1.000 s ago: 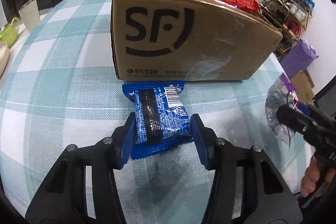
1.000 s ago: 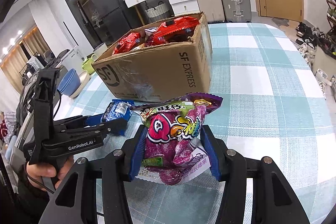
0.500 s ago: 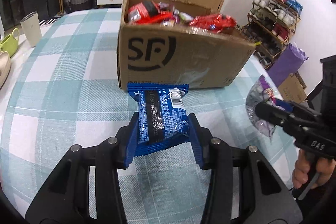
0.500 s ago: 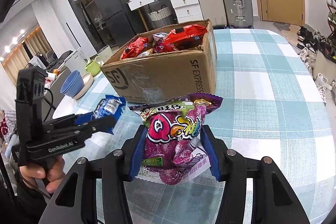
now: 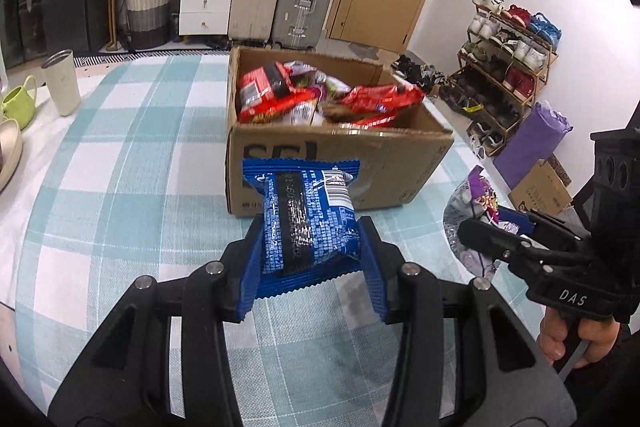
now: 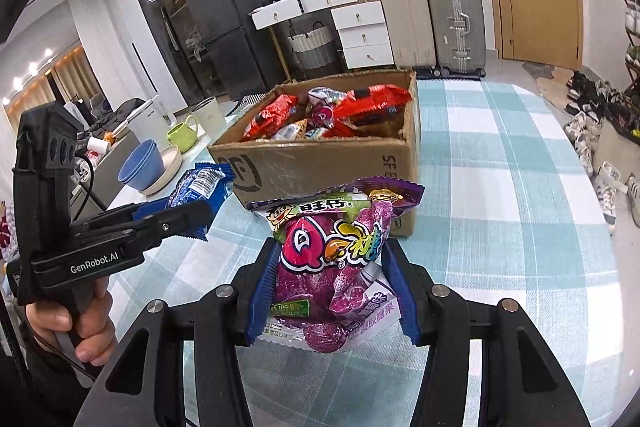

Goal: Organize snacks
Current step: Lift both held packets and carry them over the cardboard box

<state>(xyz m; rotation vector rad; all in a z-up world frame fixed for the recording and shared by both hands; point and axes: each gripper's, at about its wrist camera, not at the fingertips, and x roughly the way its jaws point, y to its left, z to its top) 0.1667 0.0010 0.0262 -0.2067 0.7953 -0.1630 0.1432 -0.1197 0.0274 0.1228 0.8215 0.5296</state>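
Left gripper (image 5: 310, 247) fingers clamped on a blue snack pack (image 5: 306, 217), held clear above the checked worktop (image 5: 120, 155), just in front of the cardboard box (image 5: 400, 163). Right gripper (image 6: 334, 285) fingers gripping a purple candy bag (image 6: 332, 259) by its sides, also off the worktop, near the box's front corner. Box open on top, full of red snack packs (image 6: 372, 101). A hand (image 6: 76, 323) grips the left tool's handle. Green mug (image 5: 18, 101) and white cup (image 5: 62, 83) at the worktop's far left edge.
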